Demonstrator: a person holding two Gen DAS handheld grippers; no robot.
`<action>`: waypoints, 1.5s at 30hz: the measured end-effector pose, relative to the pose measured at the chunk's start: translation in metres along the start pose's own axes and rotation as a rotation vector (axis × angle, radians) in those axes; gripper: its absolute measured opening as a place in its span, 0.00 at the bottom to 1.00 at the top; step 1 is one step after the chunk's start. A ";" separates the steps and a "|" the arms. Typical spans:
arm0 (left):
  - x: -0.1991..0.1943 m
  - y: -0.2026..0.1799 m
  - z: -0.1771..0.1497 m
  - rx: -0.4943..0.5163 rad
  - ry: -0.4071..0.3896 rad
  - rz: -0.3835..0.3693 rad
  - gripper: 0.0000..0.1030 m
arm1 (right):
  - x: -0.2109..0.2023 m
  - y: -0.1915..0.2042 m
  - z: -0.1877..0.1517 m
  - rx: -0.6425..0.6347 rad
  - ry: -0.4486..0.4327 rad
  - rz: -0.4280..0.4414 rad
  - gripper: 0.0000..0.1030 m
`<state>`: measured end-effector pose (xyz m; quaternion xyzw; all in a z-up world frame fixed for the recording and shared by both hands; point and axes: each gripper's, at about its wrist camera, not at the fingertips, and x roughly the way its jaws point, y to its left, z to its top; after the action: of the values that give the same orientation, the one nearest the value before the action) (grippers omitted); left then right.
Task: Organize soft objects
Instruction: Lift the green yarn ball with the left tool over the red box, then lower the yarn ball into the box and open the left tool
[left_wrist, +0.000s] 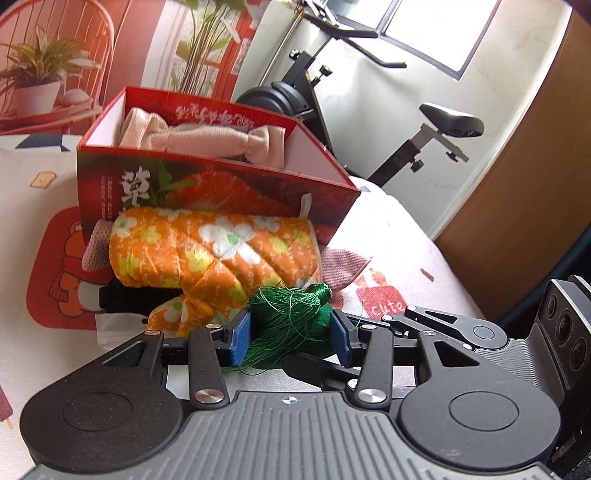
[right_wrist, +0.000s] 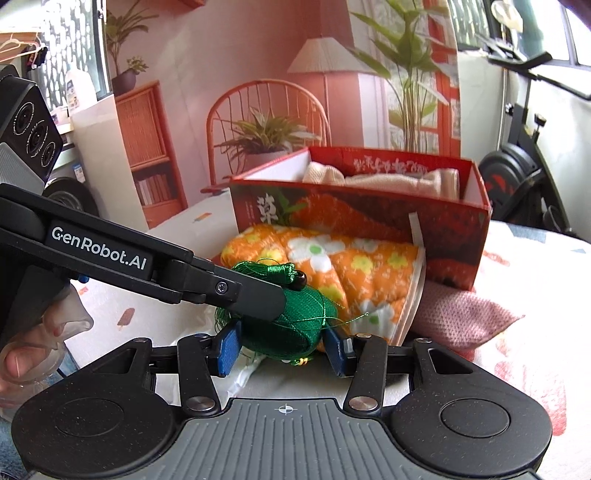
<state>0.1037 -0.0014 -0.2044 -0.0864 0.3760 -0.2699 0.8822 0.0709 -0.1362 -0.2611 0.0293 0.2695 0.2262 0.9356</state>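
Observation:
A green silk pouch (left_wrist: 291, 321) with a thread tassel hangs just above the bed, gripped from two sides. My left gripper (left_wrist: 291, 334) is shut on its tassel end. My right gripper (right_wrist: 282, 345) is shut on its round body (right_wrist: 295, 321), and one left finger (right_wrist: 255, 299) lies across the top of the pouch. Behind it an orange floral quilt roll (left_wrist: 207, 251) leans against a red carton (left_wrist: 221, 184). A pink towel roll (left_wrist: 207, 136) lies inside the carton.
A pink knitted cloth (right_wrist: 461, 317) lies right of the quilt, a black item (left_wrist: 140, 299) left of it. The cartoon-print bedsheet (left_wrist: 44, 229) spreads around. An exercise bike (left_wrist: 369, 110) and a brown panel (left_wrist: 517, 203) stand to the right. A person's hand (right_wrist: 22, 354) holds the left gripper.

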 end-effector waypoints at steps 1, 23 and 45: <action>-0.003 -0.001 0.000 0.003 -0.007 -0.001 0.46 | -0.002 0.002 0.001 -0.006 -0.005 -0.002 0.43; -0.025 0.019 0.118 0.103 -0.194 0.079 0.46 | 0.046 -0.004 0.154 -0.115 -0.073 0.048 0.44; -0.037 0.044 0.190 0.057 -0.359 0.109 0.47 | 0.099 0.004 0.259 -0.285 -0.232 0.025 0.47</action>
<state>0.2356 0.0464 -0.0638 -0.0877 0.2090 -0.2124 0.9505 0.2781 -0.0713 -0.0878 -0.0744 0.1245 0.2688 0.9522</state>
